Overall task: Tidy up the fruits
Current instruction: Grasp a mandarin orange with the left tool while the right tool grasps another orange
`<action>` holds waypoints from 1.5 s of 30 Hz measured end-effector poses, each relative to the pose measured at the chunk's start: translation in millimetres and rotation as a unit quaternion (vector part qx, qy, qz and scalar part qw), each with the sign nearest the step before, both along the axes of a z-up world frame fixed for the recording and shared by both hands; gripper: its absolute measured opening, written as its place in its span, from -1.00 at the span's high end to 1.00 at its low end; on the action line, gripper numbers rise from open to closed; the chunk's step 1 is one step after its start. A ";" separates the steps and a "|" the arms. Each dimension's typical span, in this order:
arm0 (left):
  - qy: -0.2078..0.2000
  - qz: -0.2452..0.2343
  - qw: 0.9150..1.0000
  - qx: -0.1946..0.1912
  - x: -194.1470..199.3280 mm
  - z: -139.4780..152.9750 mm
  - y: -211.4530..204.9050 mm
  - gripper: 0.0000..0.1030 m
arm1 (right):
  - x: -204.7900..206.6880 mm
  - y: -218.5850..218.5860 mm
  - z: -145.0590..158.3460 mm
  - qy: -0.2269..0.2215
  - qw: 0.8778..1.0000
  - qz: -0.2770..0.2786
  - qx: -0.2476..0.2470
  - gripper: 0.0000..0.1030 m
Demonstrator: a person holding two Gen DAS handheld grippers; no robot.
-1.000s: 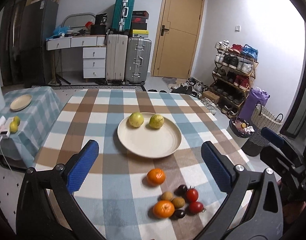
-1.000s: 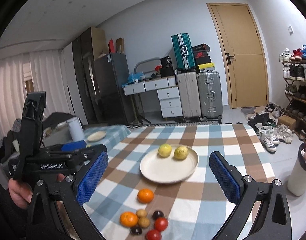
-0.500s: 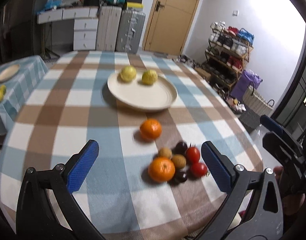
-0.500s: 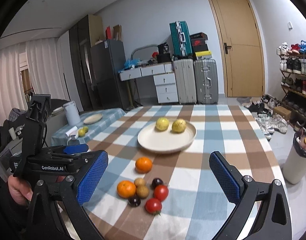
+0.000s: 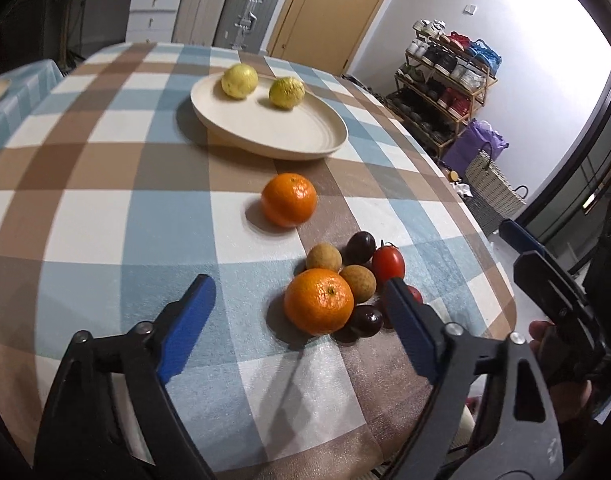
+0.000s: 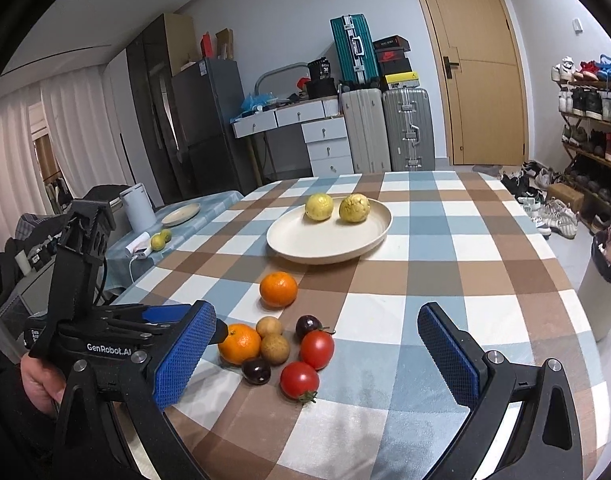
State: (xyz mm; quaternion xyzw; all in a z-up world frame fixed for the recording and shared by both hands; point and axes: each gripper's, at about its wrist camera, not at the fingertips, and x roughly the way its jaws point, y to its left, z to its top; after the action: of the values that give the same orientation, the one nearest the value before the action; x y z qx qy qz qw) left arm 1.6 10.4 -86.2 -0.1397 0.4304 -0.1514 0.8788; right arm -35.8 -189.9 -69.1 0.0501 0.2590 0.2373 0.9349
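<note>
A cream plate (image 5: 289,136) (image 6: 305,246) on the checked tablecloth holds two yellow-green fruits (image 5: 239,81) (image 6: 318,207). A lone orange (image 5: 289,205) (image 6: 278,289) lies in front of the plate. Nearer me is a cluster: an orange (image 5: 318,301) (image 6: 240,343), two brown longans (image 5: 324,257) (image 6: 269,327), two dark plums (image 5: 360,247) (image 6: 256,370) and two red tomatoes (image 5: 388,262) (image 6: 317,349). My left gripper (image 5: 295,312) is open, low, just short of the cluster's orange. My right gripper (image 6: 317,354) is open and empty, higher, above the near table edge.
A side table (image 6: 193,224) at the left carries a small plate, a kettle and green fruits. Suitcases (image 6: 385,128), drawers and a door stand behind. A shoe rack (image 5: 449,68) and a woven basket (image 5: 493,188) are on the right.
My left gripper has dropped and moved forward toward the fruit cluster, so the near orange sits between its fingers' line. My right gripper has tilted down and come a little closer. Both stay open.
</note>
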 end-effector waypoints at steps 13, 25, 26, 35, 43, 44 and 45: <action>0.056 -0.032 0.992 -0.105 23.1 -26.0 10.4 0.31 | 14.7 -3.4 -13.2 0.021 1.000 -0.003 0.009 -1.00; 0.042 -0.030 0.990 -0.129 17.7 -22.6 17.5 0.33 | 16.3 0.3 -14.4 0.026 1.000 0.000 0.004 -1.00; 0.039 -0.028 0.990 -0.130 18.0 -20.6 19.2 0.33 | 17.1 0.5 -14.4 0.028 1.000 0.001 0.005 -1.00; 0.017 -0.011 0.991 -0.136 15.7 -9.5 44.1 0.33 | 27.5 11.0 -15.9 0.037 0.999 0.016 0.005 -1.00; -0.008 0.017 0.994 -0.112 17.1 0.1 70.7 0.33 | 50.1 34.3 -14.3 0.051 0.997 0.060 0.001 -1.00; -0.013 0.022 0.994 -0.107 17.3 1.4 74.0 0.33 | 56.7 39.9 -15.0 0.058 0.996 0.070 -0.001 -1.00; -0.016 0.025 0.994 -0.106 16.8 2.2 76.8 0.33 | 62.3 44.5 -16.3 0.065 0.995 0.079 -0.001 -1.00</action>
State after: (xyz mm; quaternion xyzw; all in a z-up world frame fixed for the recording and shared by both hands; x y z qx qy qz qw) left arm 18.4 87.1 -84.0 -0.2399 0.3943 -0.1764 0.8694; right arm 26.5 -145.3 -85.3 0.0435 0.3228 0.3068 0.8943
